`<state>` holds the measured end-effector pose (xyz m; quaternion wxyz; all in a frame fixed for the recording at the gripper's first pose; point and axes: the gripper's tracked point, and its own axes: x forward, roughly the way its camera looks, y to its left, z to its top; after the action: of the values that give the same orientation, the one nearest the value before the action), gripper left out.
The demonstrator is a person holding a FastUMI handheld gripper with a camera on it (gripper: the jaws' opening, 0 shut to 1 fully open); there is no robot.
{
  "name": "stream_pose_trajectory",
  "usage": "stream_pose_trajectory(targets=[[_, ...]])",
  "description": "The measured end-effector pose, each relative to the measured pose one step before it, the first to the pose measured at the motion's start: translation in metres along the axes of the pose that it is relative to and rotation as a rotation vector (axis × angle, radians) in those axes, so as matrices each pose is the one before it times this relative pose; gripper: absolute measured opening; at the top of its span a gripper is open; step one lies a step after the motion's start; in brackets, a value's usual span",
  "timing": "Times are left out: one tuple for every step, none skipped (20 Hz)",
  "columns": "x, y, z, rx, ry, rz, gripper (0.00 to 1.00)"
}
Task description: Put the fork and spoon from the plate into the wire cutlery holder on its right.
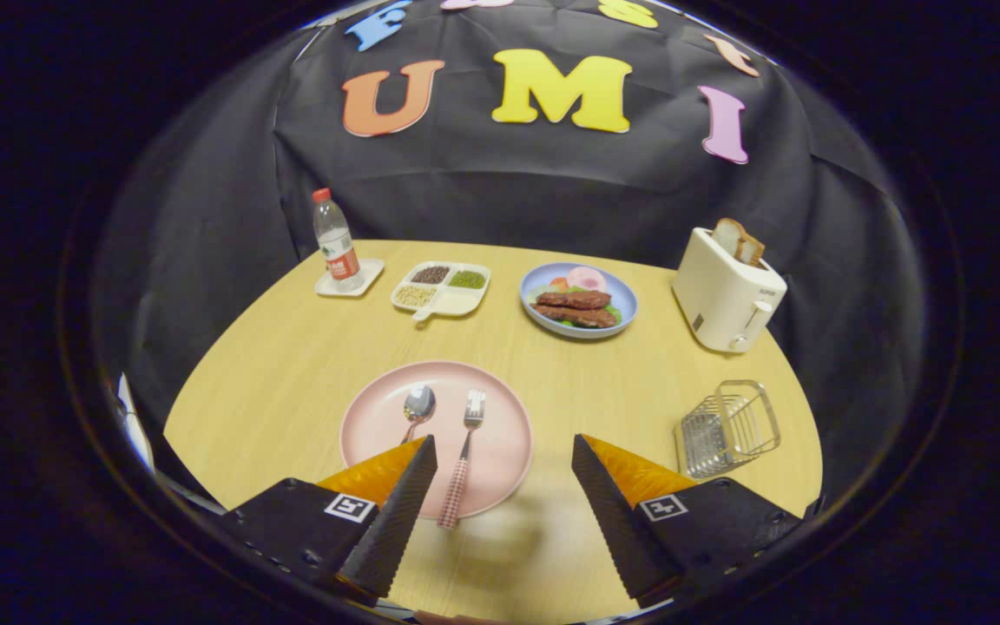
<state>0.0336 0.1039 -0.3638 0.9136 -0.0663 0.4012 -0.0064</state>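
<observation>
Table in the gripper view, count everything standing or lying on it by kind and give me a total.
Cutlery: 2, steel spoon, fork with checked handle
Dishes: 4, pink round plate, blue food plate, white divided tray, white square coaster
Bottles: 1, clear plastic bottle
Appliances: 1, white toaster
Holders: 1, wire cutlery holder
Total: 9
Tongs open.

Hand-held gripper point(504, 451) agape over fork point(463, 458)
</observation>
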Motion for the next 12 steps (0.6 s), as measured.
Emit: stream_pose_trajectory(targets=[[0.01152, 0.00634, -0.00725, -0.0297, 0.02449, -0.0105, 0.94], [0.01088, 0.0062, -0.00994, -0.01861, 0.02827, -0.00453, 0.93], [0.01068, 0.00568, -0.01043, -0.00983, 0.03726, -0.00556, 0.91], [0.00801, 0.00179, -0.00231, 0.00273, 0.01998, -0.00652, 0.89], [0.00722, 0.00261, -0.00318, 0.00794, 0.02046, -0.00337, 0.86], [0.00716, 0.00086, -0.00448, 0.01341, 0.02824, -0.00462, 0.83], [0.0054, 0.00073, -0.00348, 0.01998, 0.02148, -0.00015, 0.81], [0.00809, 0.00018, -0.00328, 0.01918, 0.01829, -0.00156, 0.78], [0.00543, -0.00055, -0.00314, 0.01842, 0.02178, -0.00163, 0.74], [0.00507, 0.00103, -0.00301, 0.01546, 0.01926, 0.00056, 0.66], [0.00248, 0.0023, -0.00139, 0.01281, 0.01631, 0.00501, 0.61], [0.00247, 0.00056, -0.00157, 0.00896, 0.01425, 0.00344, 0.54]])
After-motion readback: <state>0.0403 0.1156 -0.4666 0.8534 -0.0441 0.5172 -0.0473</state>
